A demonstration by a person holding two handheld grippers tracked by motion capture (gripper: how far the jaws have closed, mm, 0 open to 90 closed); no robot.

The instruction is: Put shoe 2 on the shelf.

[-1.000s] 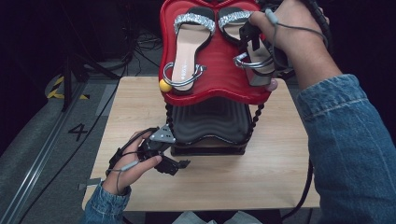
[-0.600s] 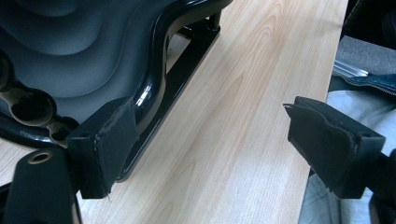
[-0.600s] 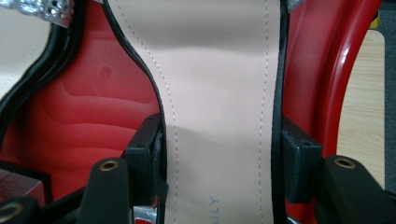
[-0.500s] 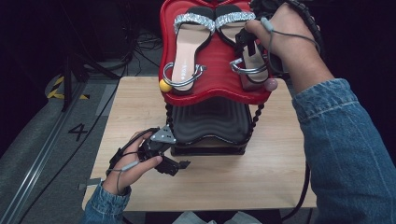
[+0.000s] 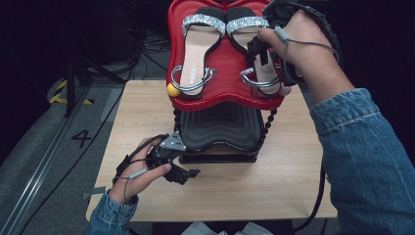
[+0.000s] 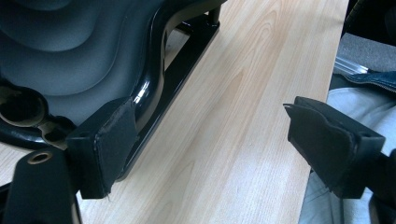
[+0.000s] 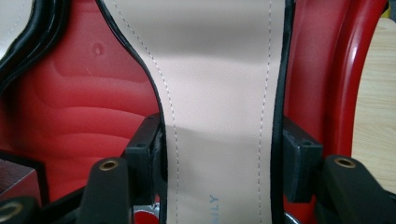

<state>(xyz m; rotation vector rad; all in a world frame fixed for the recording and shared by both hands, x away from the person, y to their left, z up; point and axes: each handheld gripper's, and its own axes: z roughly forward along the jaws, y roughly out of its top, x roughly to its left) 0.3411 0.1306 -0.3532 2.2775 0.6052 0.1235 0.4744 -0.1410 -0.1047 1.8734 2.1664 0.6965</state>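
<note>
**Right sandal now clamped**

Your right gripper [image 5: 259, 56] has closed its jaws on the beige-insoled black sandal [image 7: 219, 116], now pushed farther up the glossy red moulded tray [image 5: 225, 93], level with its mate. Your left gripper [image 5: 183, 172] rests open on the table.

Blue denim sleeves [image 5: 364, 156], black padded claw [image 6: 224, 144], grey cable [image 5: 303, 44]

Right sandal [image 5: 262, 58]: waist and heel part hidden under right hand [image 5: 298, 46] in high view; toe and heel cut off by top and bottom edges in right gripper view; insole print [image 7: 213, 204] cut by bottom edge, unreadable; red tray [image 5: 225, 61] far rim cut by top edge; left gripper [image 5: 183, 172] jaws small, dark, gap hard to judge there; black tray [image 5: 220, 129] mostly hidden under red tray.
</note>
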